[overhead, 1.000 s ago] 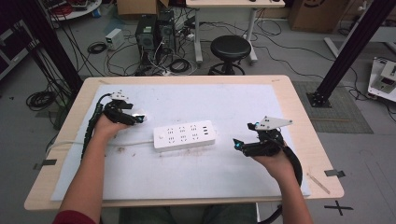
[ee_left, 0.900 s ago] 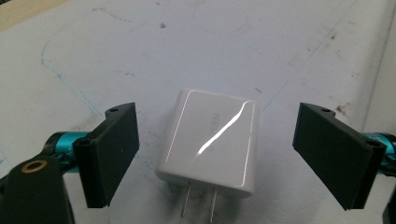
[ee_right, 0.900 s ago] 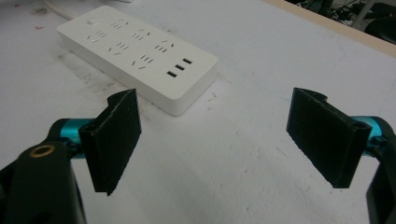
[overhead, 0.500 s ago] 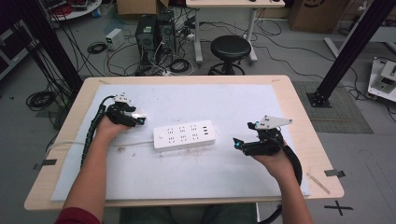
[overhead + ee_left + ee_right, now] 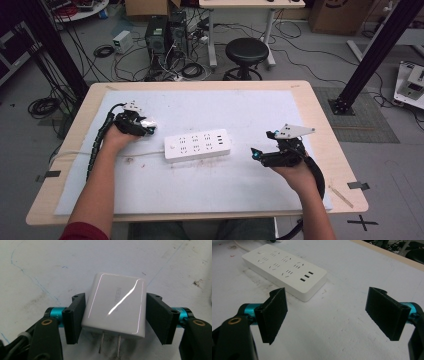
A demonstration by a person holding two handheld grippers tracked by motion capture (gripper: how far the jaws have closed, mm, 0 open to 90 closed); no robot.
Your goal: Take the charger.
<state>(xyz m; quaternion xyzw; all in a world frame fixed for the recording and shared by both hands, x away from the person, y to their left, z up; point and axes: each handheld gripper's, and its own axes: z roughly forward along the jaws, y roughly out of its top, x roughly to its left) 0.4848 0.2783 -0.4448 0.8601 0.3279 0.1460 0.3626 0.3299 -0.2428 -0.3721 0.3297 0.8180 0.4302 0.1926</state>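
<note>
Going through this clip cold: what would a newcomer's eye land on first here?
Most likely the white power strip lying in the middle of the white-covered table, its sockets facing up. Next, the left gripper, to the left of the strip, clamps a glossy white charger between its jaws, the two prongs pointing back toward the hand. The right gripper waits open on the strip's other side, holding nothing.
</note>
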